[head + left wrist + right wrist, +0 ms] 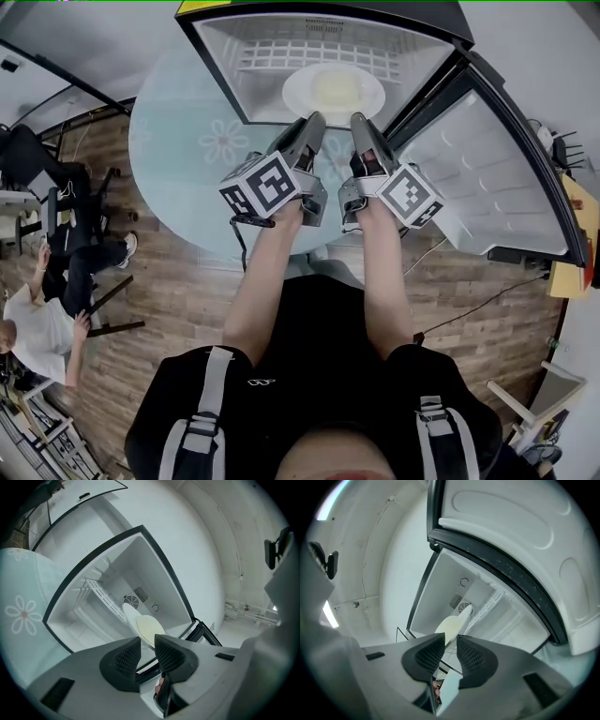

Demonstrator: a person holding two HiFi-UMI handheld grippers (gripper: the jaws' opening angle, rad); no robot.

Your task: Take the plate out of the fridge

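Plate (pixel 334 91) sits just ahead of my left gripper (pixel 313 122) and right gripper (pixel 360 122), equally near; jaws apart, gripping nothing.

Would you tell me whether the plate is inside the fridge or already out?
Inside: the plate lies within the walls of the open fridge, beyond its front frame, before the wire rack.

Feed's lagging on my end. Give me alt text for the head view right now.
The left gripper and right gripper point side by side into an open mini fridge, tips at the near rim of the white plate inside. The fridge stands on a round glass table, its door swung open to the right.
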